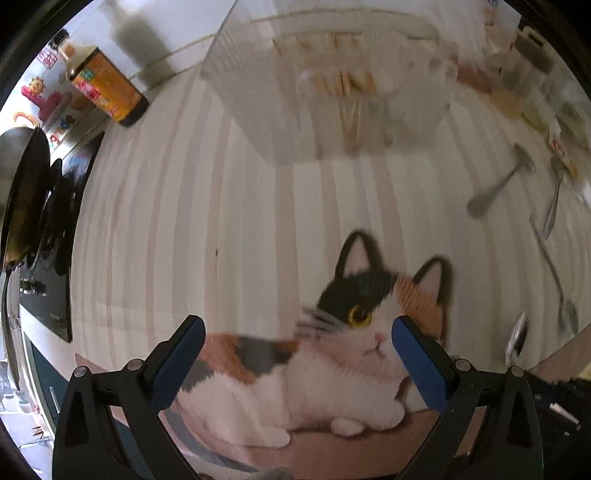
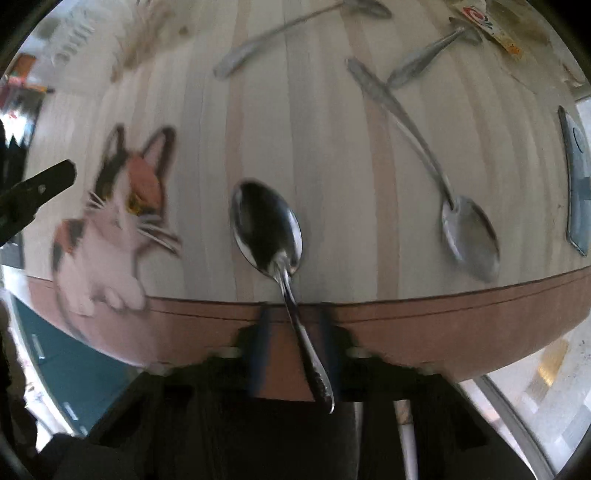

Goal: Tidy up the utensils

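My left gripper (image 1: 295, 354) is open and empty above the cat picture on the striped mat (image 1: 221, 221). A clear utensil organizer (image 1: 325, 85) with wooden items inside stands ahead of it. My right gripper (image 2: 293, 332) sits at the mat's near edge, its blurred blue fingers (image 2: 258, 347) on either side of a steel spoon's (image 2: 273, 236) handle; contact is unclear. A second spoon (image 2: 469, 229) lies to the right. Two more utensils (image 2: 280, 37) (image 2: 424, 55) lie farther back. The utensils also show in the left wrist view at right (image 1: 498, 184).
A dark sauce bottle (image 1: 107, 88) stands at the back left beside a black pan (image 1: 26, 192) on a stove. Packets (image 2: 495, 26) lie at the mat's far right. A grey flat object (image 2: 578, 177) lies at the right edge. The left gripper's finger (image 2: 40, 188) shows at left.
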`<state>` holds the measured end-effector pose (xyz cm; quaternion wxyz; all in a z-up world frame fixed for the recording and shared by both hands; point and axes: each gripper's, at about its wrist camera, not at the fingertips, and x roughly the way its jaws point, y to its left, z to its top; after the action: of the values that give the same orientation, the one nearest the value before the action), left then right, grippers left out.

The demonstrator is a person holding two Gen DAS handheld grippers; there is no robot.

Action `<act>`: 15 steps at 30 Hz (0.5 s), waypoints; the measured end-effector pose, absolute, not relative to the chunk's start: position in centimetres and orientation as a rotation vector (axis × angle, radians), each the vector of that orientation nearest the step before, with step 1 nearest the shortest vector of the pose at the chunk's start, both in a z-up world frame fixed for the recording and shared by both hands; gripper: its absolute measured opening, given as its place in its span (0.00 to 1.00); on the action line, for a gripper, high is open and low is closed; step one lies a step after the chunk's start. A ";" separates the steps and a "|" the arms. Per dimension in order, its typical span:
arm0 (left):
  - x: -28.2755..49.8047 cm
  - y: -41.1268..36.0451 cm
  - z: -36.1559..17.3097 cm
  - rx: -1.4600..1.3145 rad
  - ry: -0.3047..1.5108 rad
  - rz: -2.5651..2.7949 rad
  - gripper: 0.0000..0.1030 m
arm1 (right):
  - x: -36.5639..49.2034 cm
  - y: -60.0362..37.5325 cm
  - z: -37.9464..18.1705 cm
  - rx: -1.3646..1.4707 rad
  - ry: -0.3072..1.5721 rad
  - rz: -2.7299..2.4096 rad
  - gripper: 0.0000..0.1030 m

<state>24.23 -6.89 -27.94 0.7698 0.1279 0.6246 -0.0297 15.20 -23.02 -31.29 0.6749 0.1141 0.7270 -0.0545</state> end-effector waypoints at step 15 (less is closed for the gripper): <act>23.4 -5.7 -27.4 0.257 1.365 -0.006 1.00 | 21.7 -21.5 -27.8 0.411 1.531 -0.017 0.09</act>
<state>23.41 -5.67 -27.36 0.7685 0.1182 0.6289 -0.0029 21.69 -21.50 -27.82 0.7020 0.1844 0.6878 -0.0079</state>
